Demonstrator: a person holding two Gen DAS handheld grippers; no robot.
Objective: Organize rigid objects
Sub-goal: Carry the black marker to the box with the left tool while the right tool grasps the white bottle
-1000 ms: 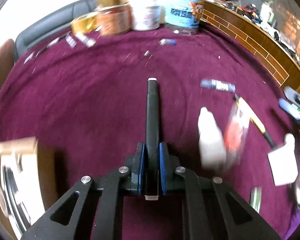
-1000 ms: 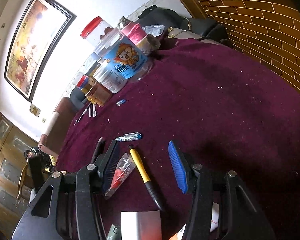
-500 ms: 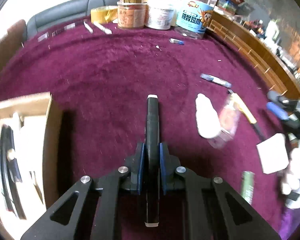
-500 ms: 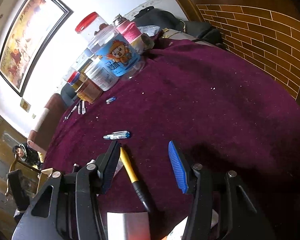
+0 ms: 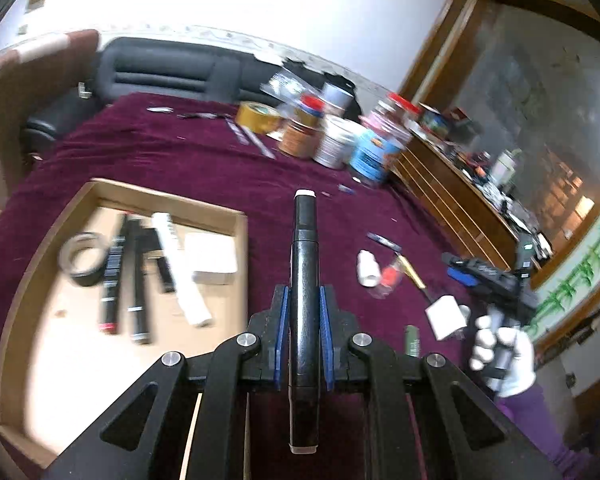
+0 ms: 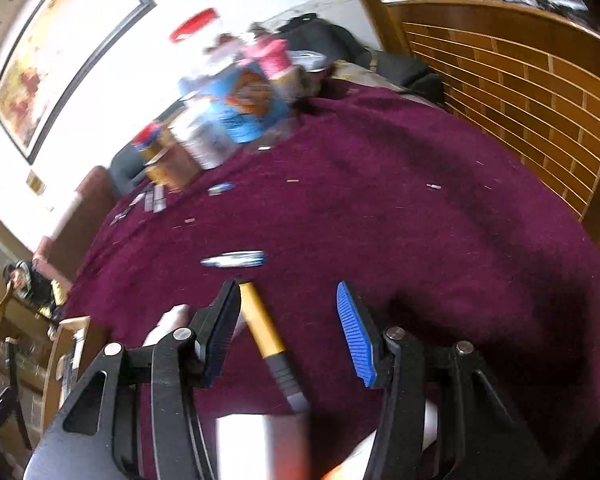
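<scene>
Left claw (image 5: 303,340): I see it clamped on a black marker (image 5: 305,280).
Right claw (image 6: 288,320): I have it wide apart, empty, over the yellow pen (image 6: 260,324).

One box (image 5: 244,240) sat at lower left, holding one tape roll (image 5: 82,258), about three dark markers (image 5: 112,276), one white tube (image 5: 180,268) and one white block (image 5: 214,256). One marker (image 5: 305,280) sat in one gripper (image 5: 304,320). Some five jars (image 5: 374,152) crowded the upper centre.

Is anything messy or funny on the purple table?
Yes. A yellow-handled tool, a pen and a white bottle lie scattered on the cloth, while similar markers already sit in the cardboard box.
</scene>
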